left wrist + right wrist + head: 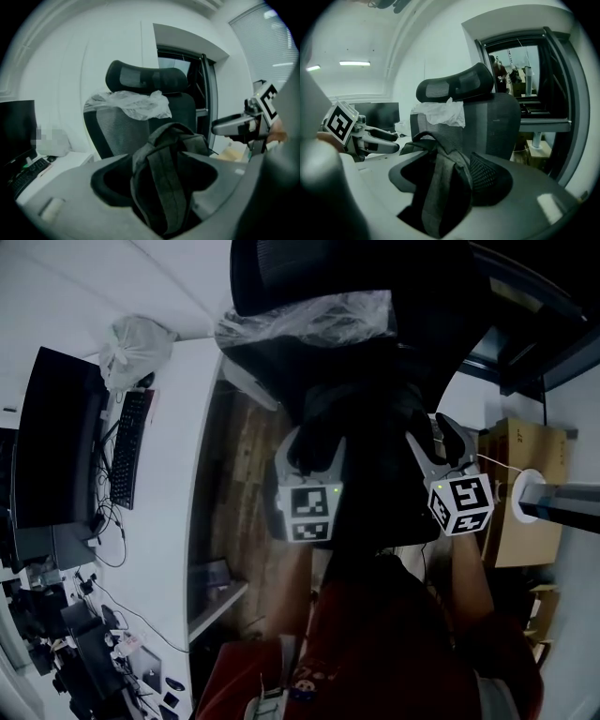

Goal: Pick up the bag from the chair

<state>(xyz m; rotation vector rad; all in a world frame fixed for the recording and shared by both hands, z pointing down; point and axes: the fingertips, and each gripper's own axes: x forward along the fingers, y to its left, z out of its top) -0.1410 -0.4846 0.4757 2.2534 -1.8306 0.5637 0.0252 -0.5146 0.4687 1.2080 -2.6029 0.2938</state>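
Looks barely started tbh. Haven't got the dark backpack (370, 427) off the office chair (347, 277) yet: slumped on the seat, leaning against the backrest. Got the left gripper (314, 444) and the right gripper (439, 442) flanking it, one on each side. Both sets of jaws spread wide, clamped on nothing. Seeing a grey strap (164, 187) running through the left gap with room on both sides, and same deal in the right gripper view. Can't tell whether that's the same strap or a second one. So, roughly lined up. Left to do: pinch, then lift. Probably worth closing on webbing rather than loose fabric, or risk it slipping out.

Head count:
- one chair
- one backpack
- two grippers
- one crinkly plastic sheet (309, 320) draped over the chair back

Over on the white desk (169, 549):
- one monitor (56, 446)
- one keyboard (127, 451)
- one knotted plastic bag (136, 348)

Plus one cardboard box (516, 451) off to the right.
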